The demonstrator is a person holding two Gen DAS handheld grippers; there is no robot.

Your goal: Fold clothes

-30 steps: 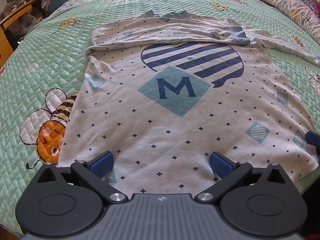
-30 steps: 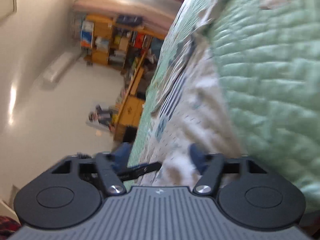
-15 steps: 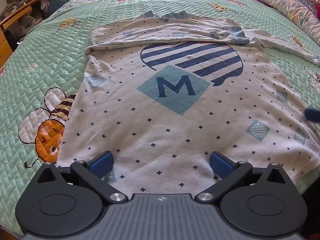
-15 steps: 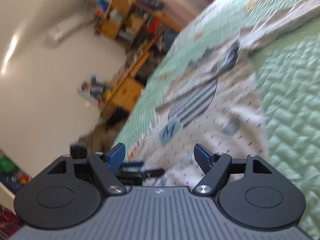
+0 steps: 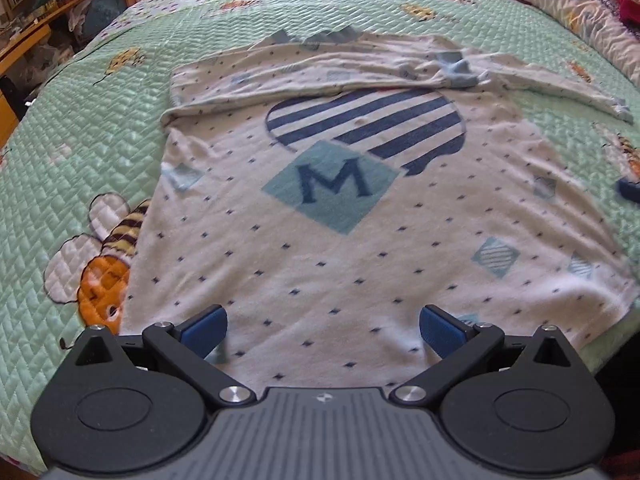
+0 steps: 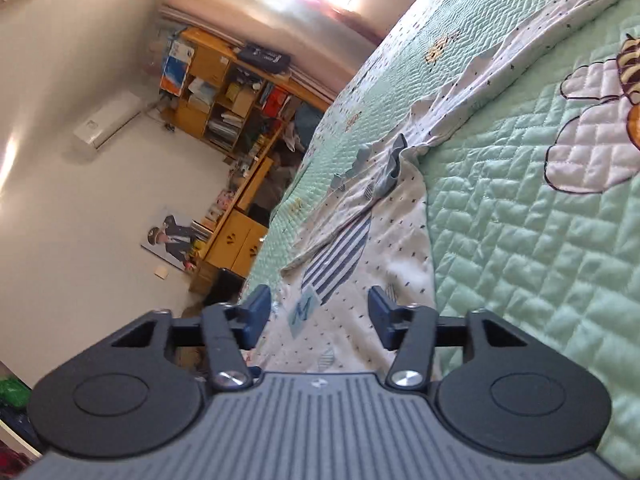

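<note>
One green quilted bedspread covers the bed, stitched with bee pictures; one large bee shows beside the garment's left edge in the left wrist view. One white shirt lies flat on it, front up, printed with a striped heart and a teal diamond carrying the letter M. Its left sleeve is folded across the chest near the collar; the other sleeve trails out to the right on the quilt. One wooden bookshelf stands against the far wall in the right wrist view.

Two grippers are in play. The left gripper is spread wide and holds nothing, poised over the shirt's hem, which lies directly between and under its fingers. The right gripper also stands wide apart and empty, tilted at the shirt's right side edge; whether its fingers touch the cloth is hard to tell. Its blue fingertip likely peeks in at the left view's edge.
</note>
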